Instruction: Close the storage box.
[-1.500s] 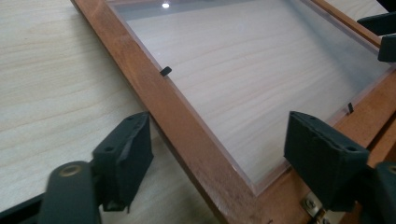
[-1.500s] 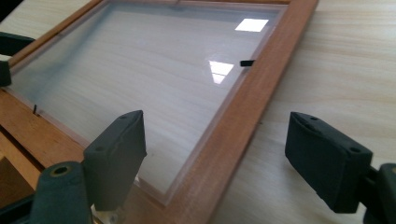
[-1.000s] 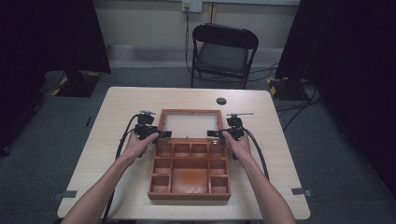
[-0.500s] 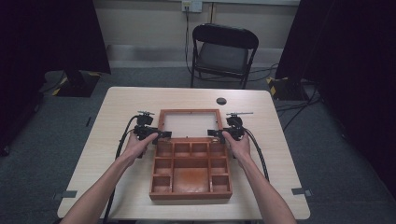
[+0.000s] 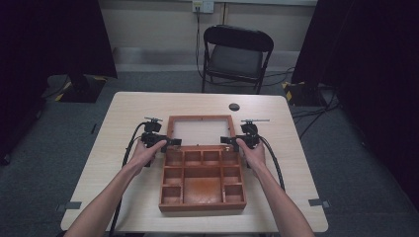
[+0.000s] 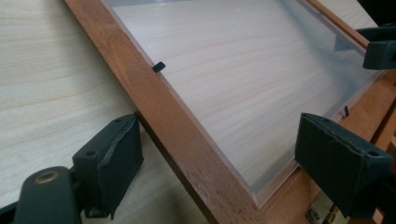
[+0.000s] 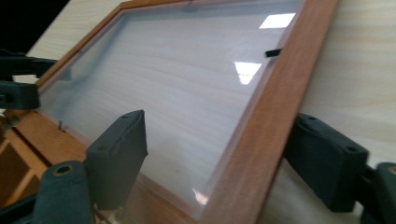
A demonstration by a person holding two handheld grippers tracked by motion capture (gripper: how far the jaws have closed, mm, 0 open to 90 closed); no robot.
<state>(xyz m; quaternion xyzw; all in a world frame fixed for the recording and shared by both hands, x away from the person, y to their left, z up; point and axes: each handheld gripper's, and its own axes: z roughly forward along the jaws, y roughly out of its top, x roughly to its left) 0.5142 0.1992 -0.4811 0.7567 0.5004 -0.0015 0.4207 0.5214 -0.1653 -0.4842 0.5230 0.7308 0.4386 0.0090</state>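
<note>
A brown wooden compartment box [image 5: 202, 206] lies on the table with its lid [image 5: 200, 118] folded back flat; the lid is a wooden frame around a clear pane. My left gripper [image 5: 174, 142] is open at the lid's left rail [image 6: 187, 154] near the hinge, one jaw outside on the table and the other over the pane. My right gripper [image 5: 226, 140] is open at the right rail [image 7: 252, 149] in the same way. The right gripper's outer jaw sits close beside the rail, and its inner jaw stands well off over the pane. A small black latch tab [image 6: 159, 66] sticks out of the left rail.
A small dark round cap [image 5: 234, 106] lies on the table behind the lid. A black folding chair [image 5: 237, 54] stands beyond the far edge. Bare tabletop [image 5: 123, 113] runs along both sides of the box. Cables trail from both grippers toward the near edge.
</note>
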